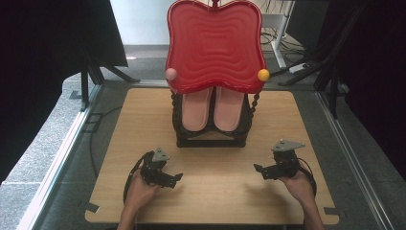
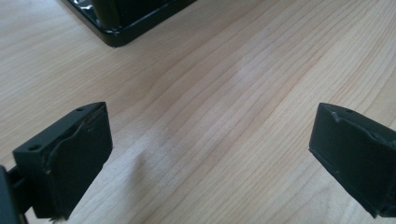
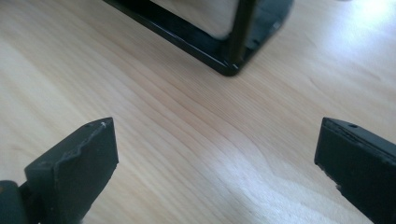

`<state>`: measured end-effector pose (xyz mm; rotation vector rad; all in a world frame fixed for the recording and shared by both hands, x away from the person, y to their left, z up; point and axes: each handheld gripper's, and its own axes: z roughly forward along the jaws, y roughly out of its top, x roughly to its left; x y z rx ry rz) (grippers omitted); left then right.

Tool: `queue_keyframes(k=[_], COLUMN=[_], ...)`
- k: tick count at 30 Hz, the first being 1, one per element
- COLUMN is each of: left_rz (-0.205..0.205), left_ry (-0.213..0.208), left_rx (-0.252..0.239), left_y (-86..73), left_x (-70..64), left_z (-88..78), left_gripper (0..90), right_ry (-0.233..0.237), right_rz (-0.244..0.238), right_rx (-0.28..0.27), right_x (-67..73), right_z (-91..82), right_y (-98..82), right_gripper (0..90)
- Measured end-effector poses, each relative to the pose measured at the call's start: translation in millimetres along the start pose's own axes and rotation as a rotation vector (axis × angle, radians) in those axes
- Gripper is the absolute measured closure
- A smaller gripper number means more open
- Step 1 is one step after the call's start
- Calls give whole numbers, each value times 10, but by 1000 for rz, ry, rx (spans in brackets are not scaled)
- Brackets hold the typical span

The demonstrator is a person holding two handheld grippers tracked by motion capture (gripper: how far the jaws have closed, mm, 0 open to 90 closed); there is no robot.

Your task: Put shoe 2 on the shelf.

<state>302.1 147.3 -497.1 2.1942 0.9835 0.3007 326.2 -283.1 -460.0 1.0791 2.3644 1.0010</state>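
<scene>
Both tongs, left point(image 1: 178, 177) and right point(image 1: 258, 168), are gaping empty over the pale wooden table point(image 1: 215, 191), the black metal rack point(image 1: 210, 139) standing at twelve o'clock.

Your red tray point(image 1: 215, 45) hides the upper part of the pink slippers point(image 1: 211, 109); the black rack point(image 3: 224, 44) is cut off by the frame's top edge.

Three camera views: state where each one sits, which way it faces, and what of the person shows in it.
High view: above the person's side, facing forward and down on the wooden table and black rack; both forearms, left gripper and right gripper show.
Left gripper view: on the left gripper, facing down along open jaws at the table.
Right gripper view: on the right gripper, likewise.
Both gripper views share the rack's black base.
</scene>
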Motion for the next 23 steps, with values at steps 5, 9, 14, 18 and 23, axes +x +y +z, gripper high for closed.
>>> queue_keyframes(k=[5, 9, 14, 18, 23], left_rz=[9, 12, 23, 23, 35], left_ry=[-7, -12, -2, -1, 8], left_rx=[25, 39, 49, 48, 54], left_y=[-21, -33, -60, -58, -50], left_x=[-27, -45, -64, -63, -69], left_z=[107, 176, 260, 263, 270], left_gripper=[0, 0, 0, 0, 0], right_ry=[-19, -18, -11, -11, -13], right_rz=[35, 47, 55, 55, 59], right_rx=[9, 4, 22, 38, 47], right_x=[-75, -91, -91, -86, -97], right_z=[139, 225, 330, 376, 399], right_y=[-149, -241, -337, -384, -414], right_gripper=[0, 0, 0, 0, 0])
